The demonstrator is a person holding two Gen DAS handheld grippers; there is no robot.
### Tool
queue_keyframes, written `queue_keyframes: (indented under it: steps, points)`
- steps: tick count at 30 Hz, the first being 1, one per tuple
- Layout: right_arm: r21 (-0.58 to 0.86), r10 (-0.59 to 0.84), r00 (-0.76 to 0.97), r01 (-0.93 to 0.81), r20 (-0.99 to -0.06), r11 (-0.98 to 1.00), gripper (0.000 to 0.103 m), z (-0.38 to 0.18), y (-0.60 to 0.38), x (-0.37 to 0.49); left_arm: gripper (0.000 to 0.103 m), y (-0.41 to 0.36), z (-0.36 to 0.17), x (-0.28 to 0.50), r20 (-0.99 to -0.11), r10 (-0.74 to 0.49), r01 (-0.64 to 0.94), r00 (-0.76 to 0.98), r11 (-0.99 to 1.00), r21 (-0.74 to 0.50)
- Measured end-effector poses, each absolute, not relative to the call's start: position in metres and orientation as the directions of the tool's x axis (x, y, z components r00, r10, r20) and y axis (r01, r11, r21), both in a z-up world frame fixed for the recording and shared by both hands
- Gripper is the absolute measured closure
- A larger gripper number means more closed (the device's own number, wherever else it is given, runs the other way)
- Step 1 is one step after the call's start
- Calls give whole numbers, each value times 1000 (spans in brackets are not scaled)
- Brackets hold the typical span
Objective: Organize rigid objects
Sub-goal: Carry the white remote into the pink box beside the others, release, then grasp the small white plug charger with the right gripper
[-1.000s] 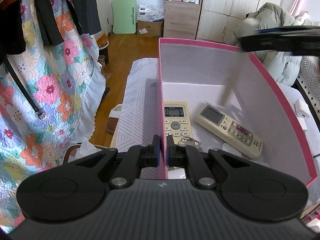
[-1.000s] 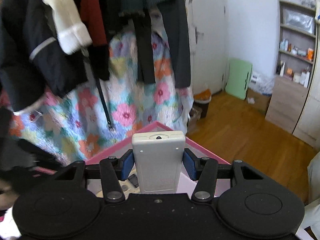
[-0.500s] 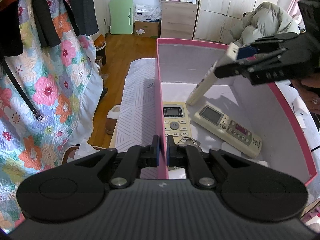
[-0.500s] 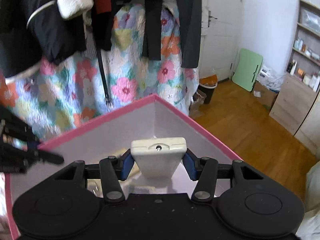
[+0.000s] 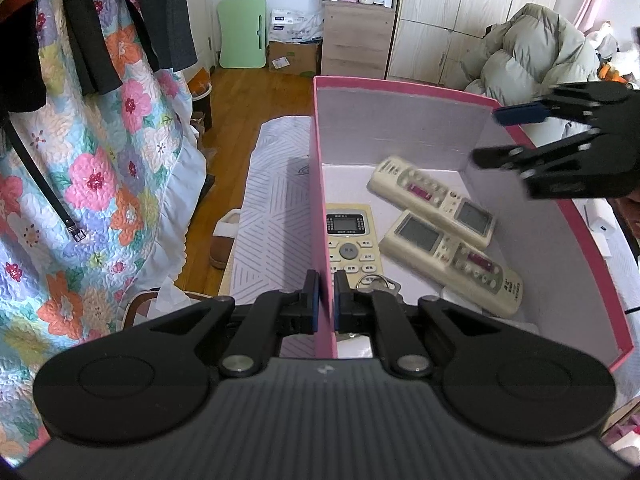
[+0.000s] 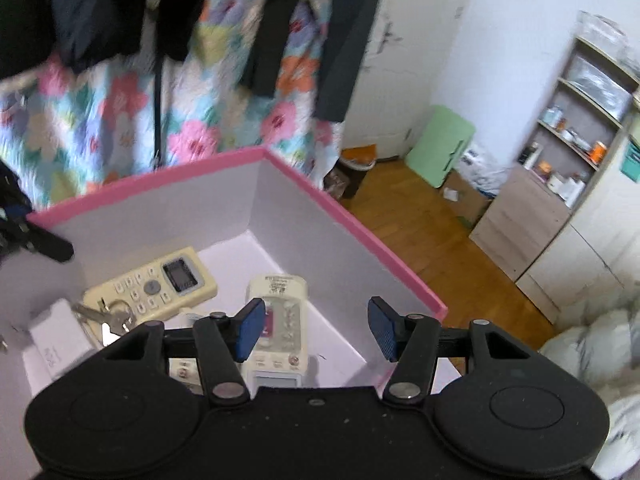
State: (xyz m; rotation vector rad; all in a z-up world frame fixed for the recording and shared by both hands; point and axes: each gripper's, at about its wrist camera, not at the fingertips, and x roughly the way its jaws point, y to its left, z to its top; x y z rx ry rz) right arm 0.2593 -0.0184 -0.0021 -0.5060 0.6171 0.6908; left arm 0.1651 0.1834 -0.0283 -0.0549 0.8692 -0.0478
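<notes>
A pink box (image 5: 400, 90) with a pale lining holds three cream remote controls. The one just dropped (image 5: 432, 200) lies at the far end, on a second remote (image 5: 452, 258). A third (image 5: 352, 240) lies by the left wall, next to a bunch of keys (image 5: 376, 282). My left gripper (image 5: 325, 305) is shut on the box's left wall. My right gripper (image 6: 314, 330) is open and empty above the box, over the dropped remote (image 6: 278, 320); it also shows in the left wrist view (image 5: 560, 152).
The box stands on a striped white cover (image 5: 272, 208). A floral quilt (image 5: 80, 160) and dark clothes hang to the left. A slipper (image 5: 222, 240) lies on the wooden floor. A green folding table (image 5: 242, 32), a cabinet and a puffy coat (image 5: 532, 52) stand behind.
My right gripper carried a remote down into the box, opened and let it go. The remote now lies flat on the box floor. My left gripper kept its hold on the wall.
</notes>
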Motion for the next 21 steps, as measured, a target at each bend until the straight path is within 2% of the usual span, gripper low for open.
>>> queue_keyframes:
  steps: [5, 8, 11, 21]
  points:
    - [-65, 474, 641, -632, -604, 772, 41, 23, -74, 234, 97, 184, -28, 166, -762, -64, 15, 644, 997, -72]
    - [80, 497, 590, -590, -637, 803, 41, 28, -107, 221, 97, 185, -28, 167, -764, -59, 15, 642, 998, -65]
    - [92, 449, 582, -539, -678, 837, 40, 23, -130, 202, 97, 183, -27, 168, -771, -54, 16, 635, 998, -57]
    - [229, 370, 614, -299, -697, 926, 40, -16, -195, 156, 97, 176, -22, 172, -772, -36, 30, 635, 999, -22]
